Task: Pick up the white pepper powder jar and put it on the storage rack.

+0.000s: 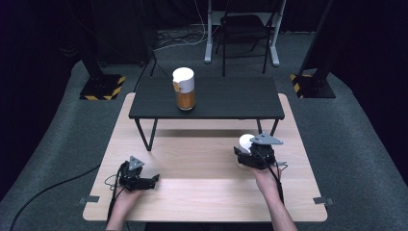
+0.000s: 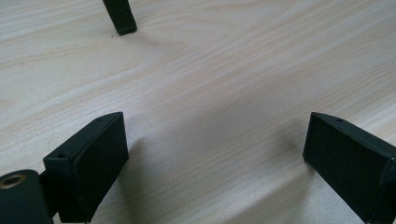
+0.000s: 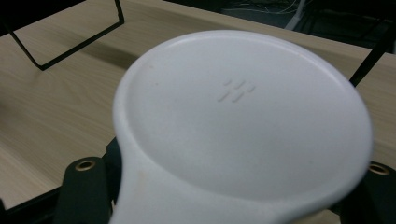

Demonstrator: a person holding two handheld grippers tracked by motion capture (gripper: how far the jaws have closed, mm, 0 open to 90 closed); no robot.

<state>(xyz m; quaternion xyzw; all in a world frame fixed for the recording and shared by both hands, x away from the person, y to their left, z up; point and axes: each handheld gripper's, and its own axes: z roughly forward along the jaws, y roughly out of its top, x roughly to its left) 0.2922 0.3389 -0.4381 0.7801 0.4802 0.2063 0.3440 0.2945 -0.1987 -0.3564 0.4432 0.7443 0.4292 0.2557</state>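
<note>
Broadly, a pale wooden desk (image 1: 202, 192) carries everything, and a low black stand (image 1: 207, 98) on thin metal legs sits across its far half, reaching nearly from the left edge to the right. On the stand, left of its middle and near its front edge, a clear tumbler (image 1: 184, 88) with amber contents and a white lid stands upright. Toward the right edge of the desk, just in front of the stand's right leg, the right gripper (image 1: 246, 153) is clamped on a white lid (image 3: 243, 126); its jaws press the lid's sides, and the round dished top with a small embossed mark faces that gripper's camera. The lid is held off the desk, well apart from the tumbler. Near the front left corner, the left gripper (image 2: 215, 158) lies low over bare wood, jaws spread wide with nothing between them, and one stand foot (image 2: 120, 17) beyond.
</note>
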